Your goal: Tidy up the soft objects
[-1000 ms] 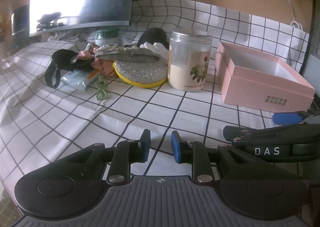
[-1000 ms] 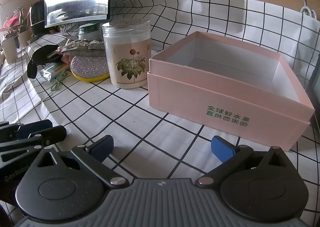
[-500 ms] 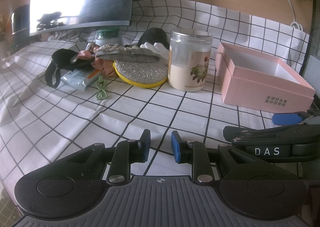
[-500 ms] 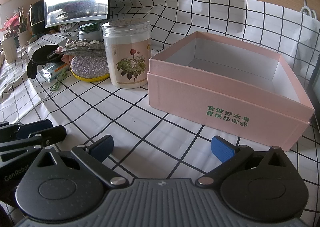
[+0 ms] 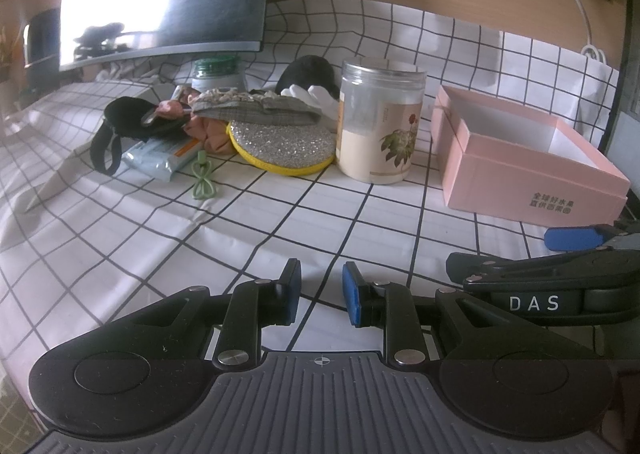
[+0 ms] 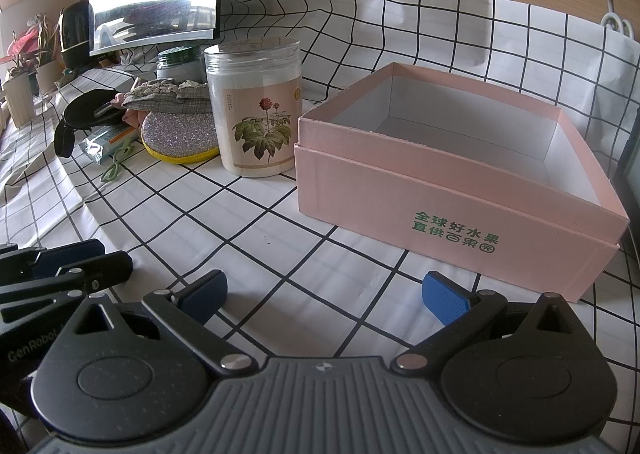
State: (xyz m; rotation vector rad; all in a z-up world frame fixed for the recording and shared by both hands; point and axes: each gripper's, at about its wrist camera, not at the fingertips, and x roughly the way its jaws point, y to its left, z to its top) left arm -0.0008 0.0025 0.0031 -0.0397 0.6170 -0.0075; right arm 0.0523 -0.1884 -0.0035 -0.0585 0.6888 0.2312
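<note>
Soft objects heaped at about eleven o'clock in the left wrist view: grey plaid fabric piece [image 5: 256, 109], peach scrunchie [image 5: 212, 133], black strap pouch [image 5: 128, 121], white glove [image 5: 316, 93], all piled against and partly over glittery round pad [image 5: 282, 143]; tissue pack [image 5: 160, 157] and green cord [image 5: 202, 179] lying just in front; floral jar [image 5: 380, 121] standing upright just right of the pile, at twelve o'clock; pink box [image 5: 532, 169] open and seemingly empty at two o'clock, apart from the jar.

Nothing changed across the last second; same layout, same poses, no item lifted or shifted; by judgement, sorting not yet begun, with every soft piece waiting outside the box.

Left hand-held gripper [image 5: 322, 294] low over bare checked bench [image 5: 240, 238], pads narrowly parted, pinching nothing; pile well ahead toward eleven o'clock, no contact. Right hand-held gripper [image 6: 324, 296] spread wide and empty, facing the box wall [image 6: 440, 209] near one o'clock; pile far off toward ten o'clock in that view, beyond the jar [image 6: 256, 109].

Likely next: a reach by the left toward the topmost fabric, since lifting lower pieces could drag neighbours along.
</note>
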